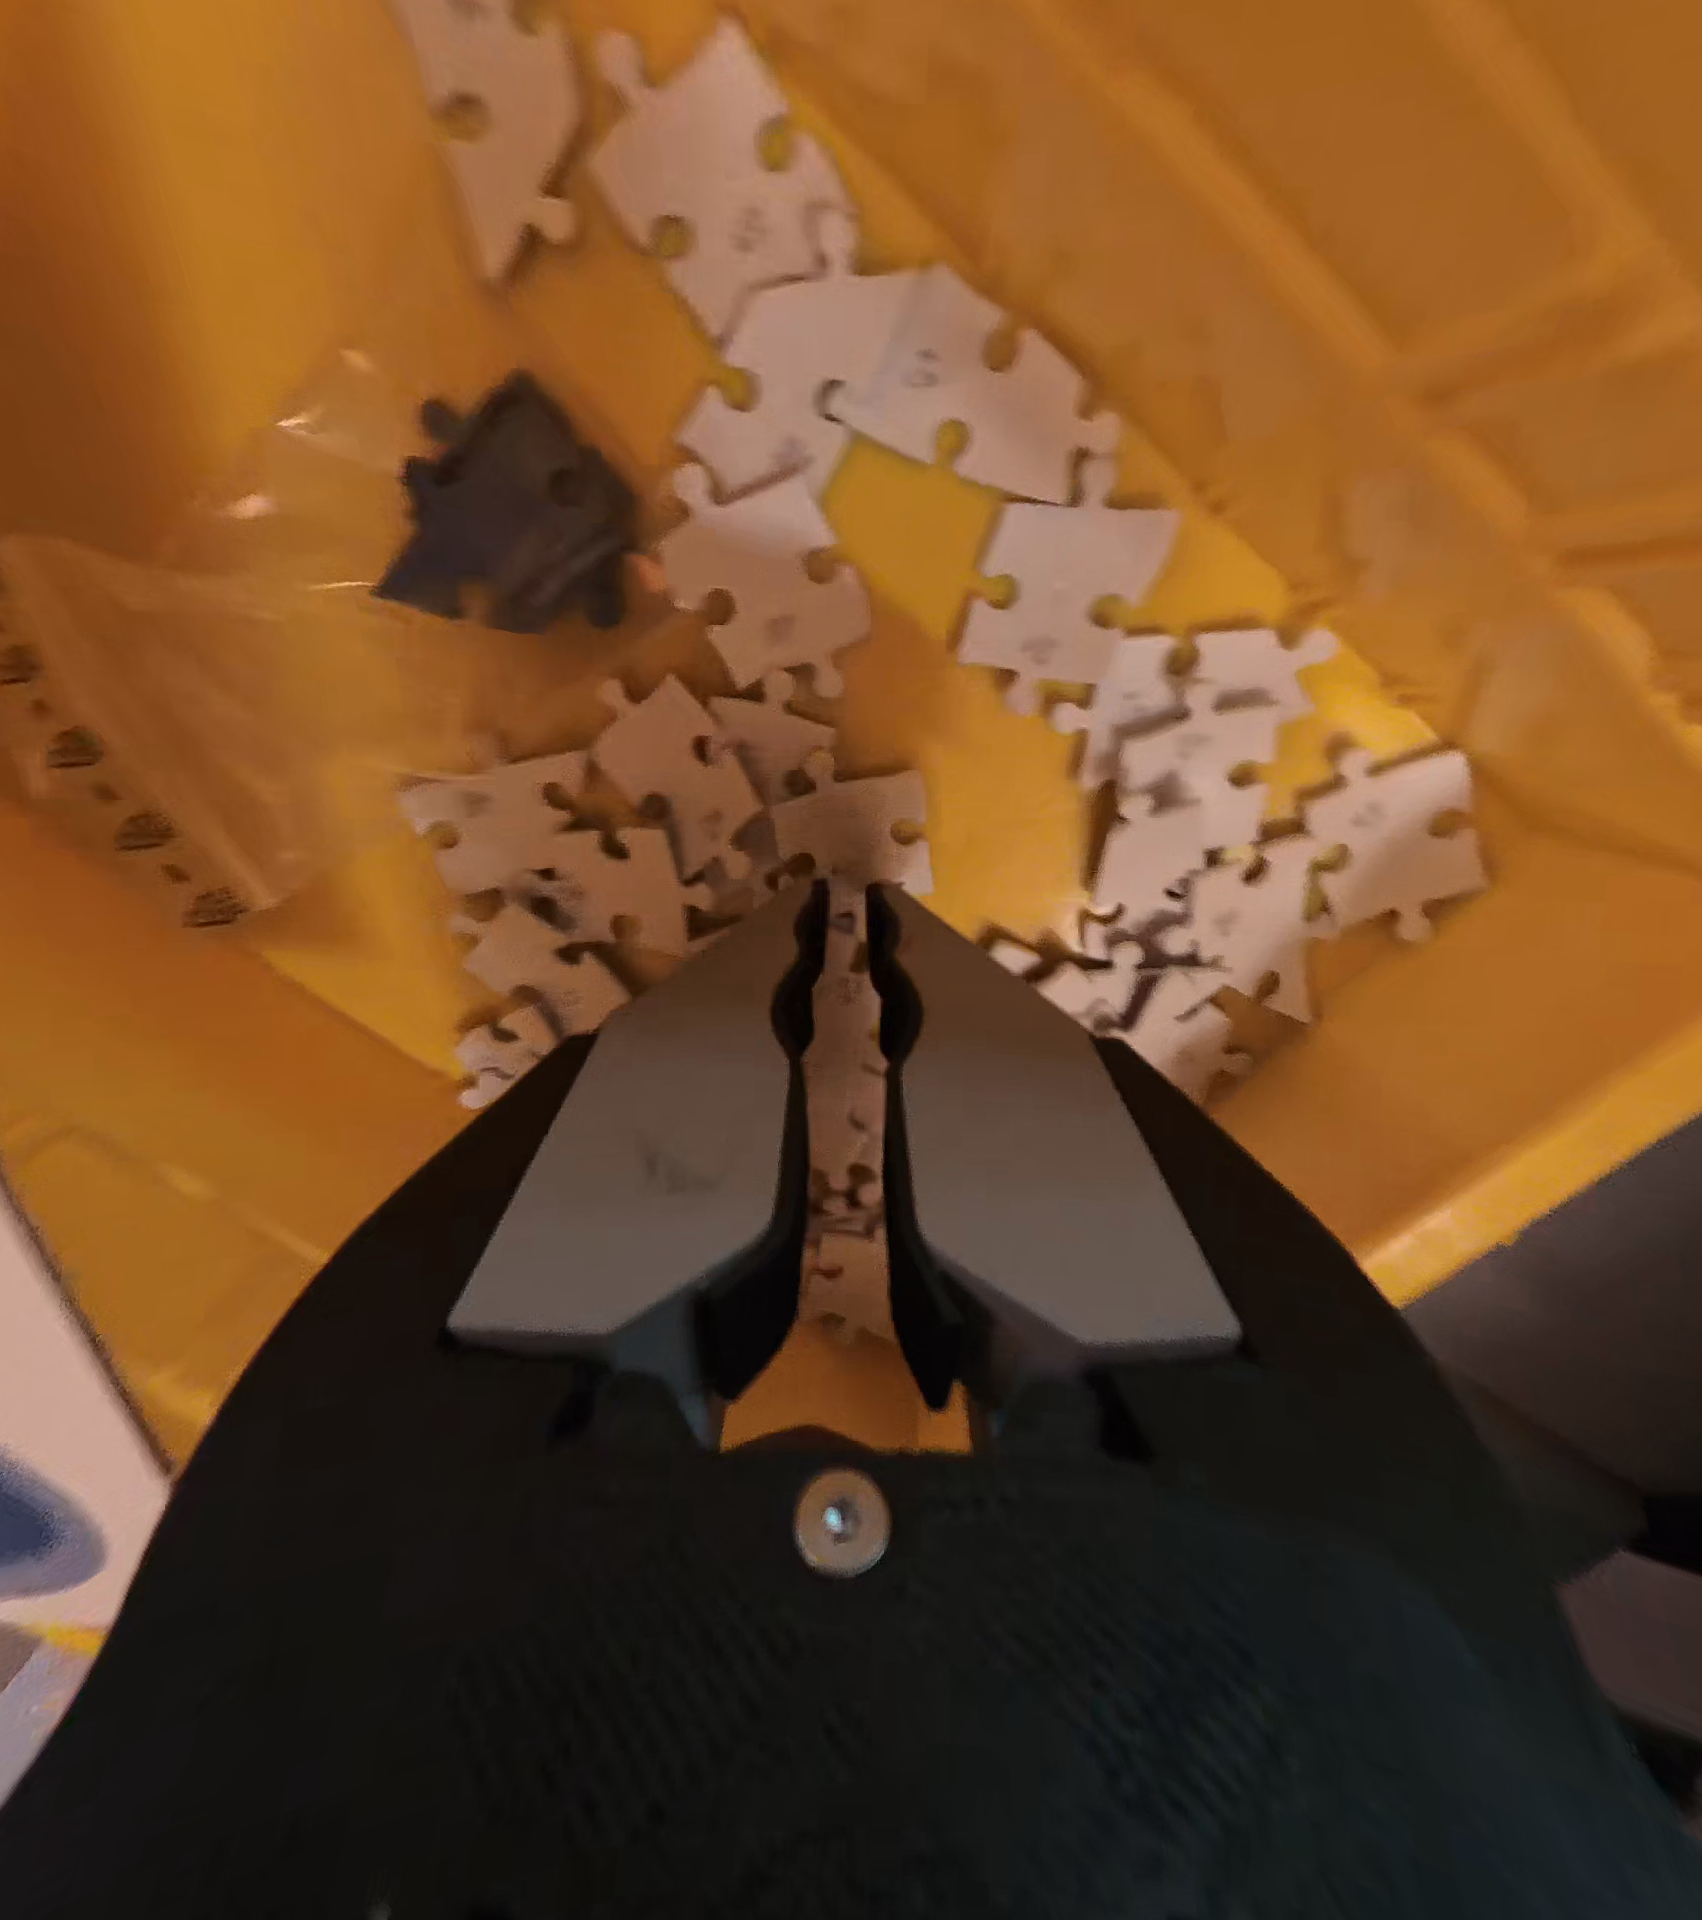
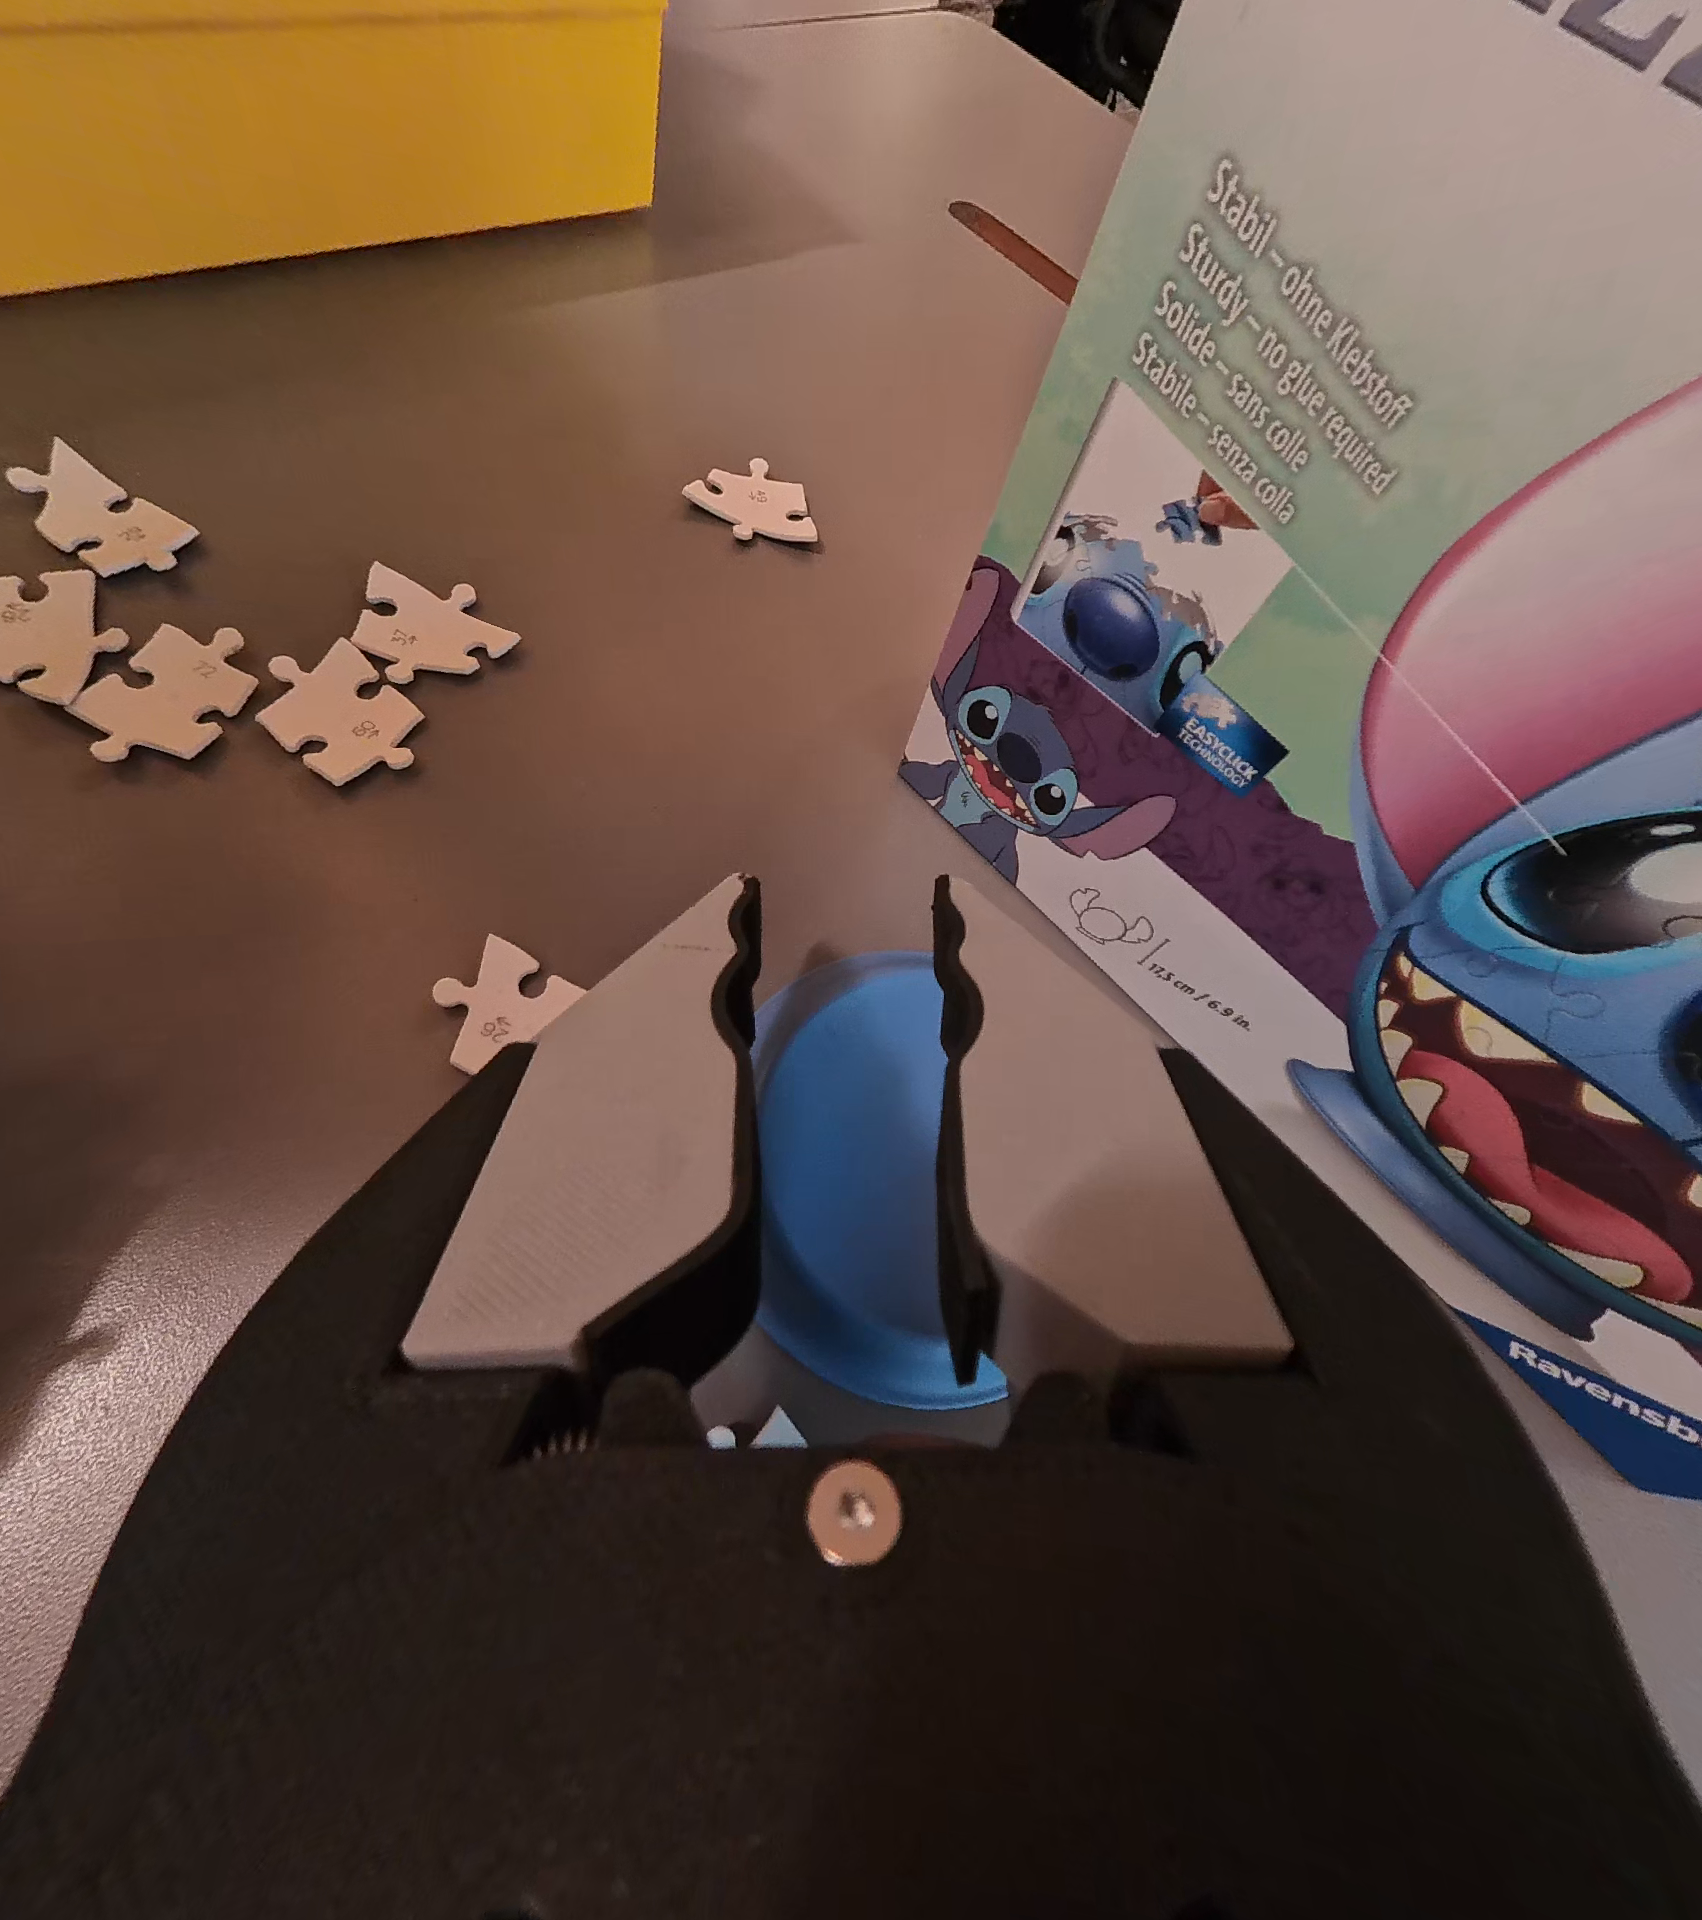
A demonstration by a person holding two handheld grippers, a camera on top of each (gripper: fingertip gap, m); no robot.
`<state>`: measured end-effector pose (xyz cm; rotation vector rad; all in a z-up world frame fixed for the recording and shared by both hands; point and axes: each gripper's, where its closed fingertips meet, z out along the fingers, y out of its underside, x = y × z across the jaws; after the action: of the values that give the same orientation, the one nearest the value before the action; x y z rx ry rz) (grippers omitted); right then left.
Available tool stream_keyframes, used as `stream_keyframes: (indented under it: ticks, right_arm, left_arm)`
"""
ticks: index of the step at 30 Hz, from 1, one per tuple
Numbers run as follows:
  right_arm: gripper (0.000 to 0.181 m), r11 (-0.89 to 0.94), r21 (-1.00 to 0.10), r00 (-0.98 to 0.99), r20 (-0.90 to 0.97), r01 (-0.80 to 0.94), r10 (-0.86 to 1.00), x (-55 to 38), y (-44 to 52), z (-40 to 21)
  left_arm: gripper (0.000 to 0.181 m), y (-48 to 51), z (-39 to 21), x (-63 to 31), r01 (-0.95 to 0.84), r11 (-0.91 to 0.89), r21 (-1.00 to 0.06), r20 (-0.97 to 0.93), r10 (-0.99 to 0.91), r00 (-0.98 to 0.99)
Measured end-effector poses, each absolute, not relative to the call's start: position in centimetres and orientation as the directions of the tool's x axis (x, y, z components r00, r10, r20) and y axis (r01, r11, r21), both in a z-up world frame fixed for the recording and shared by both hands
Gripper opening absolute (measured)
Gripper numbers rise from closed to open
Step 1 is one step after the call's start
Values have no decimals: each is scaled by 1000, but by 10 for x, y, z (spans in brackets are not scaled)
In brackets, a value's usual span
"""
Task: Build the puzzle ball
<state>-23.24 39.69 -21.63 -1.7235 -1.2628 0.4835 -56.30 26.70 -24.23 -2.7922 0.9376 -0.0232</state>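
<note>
My left gripper (image 1: 847, 896) reaches down into a yellow box (image 1: 203, 312) strewn with several white puzzle pieces. Its fingers stand nearly together, and the tips pinch the near edge of a white puzzle piece (image 1: 857, 831). The view is blurred by motion. My right gripper (image 2: 847, 894) hovers low over the dark table (image 2: 566, 831). It is shut on a round blue plastic dish (image 2: 847, 1143), which sits deep between the pads, behind the tips. Several white pieces (image 2: 338, 717) lie face down on the table to the left, and one (image 2: 499, 1003) lies beside the left finger.
The puzzle's picture box (image 2: 1398, 727) stands close on the right of my right gripper. The yellow box's outer wall (image 2: 255, 125) is at the back left. Inside the yellow box, a clear plastic bag (image 1: 130, 727) and a dark piece (image 1: 514, 509) lie at the left.
</note>
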Motion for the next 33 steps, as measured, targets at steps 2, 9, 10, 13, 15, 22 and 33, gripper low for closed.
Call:
stream_keyframes:
  ticks: [2,9,10,13,15,22,33]
  right_arm:
    - [30,-55,-842,397,195,537,897,-232,397,-216]
    - [30,-55,-842,398,195,537,897,-232,397,-216]
    - [30,-55,-842,398,195,537,896,-232,397,-216]
    - [30,-56,-841,399,195,537,896,-232,397,-216]
    - [30,-58,-841,400,194,537,896,-232,397,-216]
    - [30,-56,-843,400,194,536,896,-232,397,-216]
    - [30,-52,-839,397,200,542,896,-232,397,-217]
  left_arm:
    - [8,269,-237,-560,-581,-783,-222,-17,-593,805]
    - [22,226,-238,-548,-689,-713,-134,129,-701,701]
    - [23,219,-242,-550,-709,-698,-98,134,-715,686]
    - [22,215,-244,-551,-731,-676,-87,126,-736,665]
    - [18,220,-244,-547,-716,-690,-107,133,-723,678]
    - [12,255,-238,-537,-631,-740,-233,98,-664,742]
    - [18,258,-229,-557,-617,-753,-226,42,-641,767]
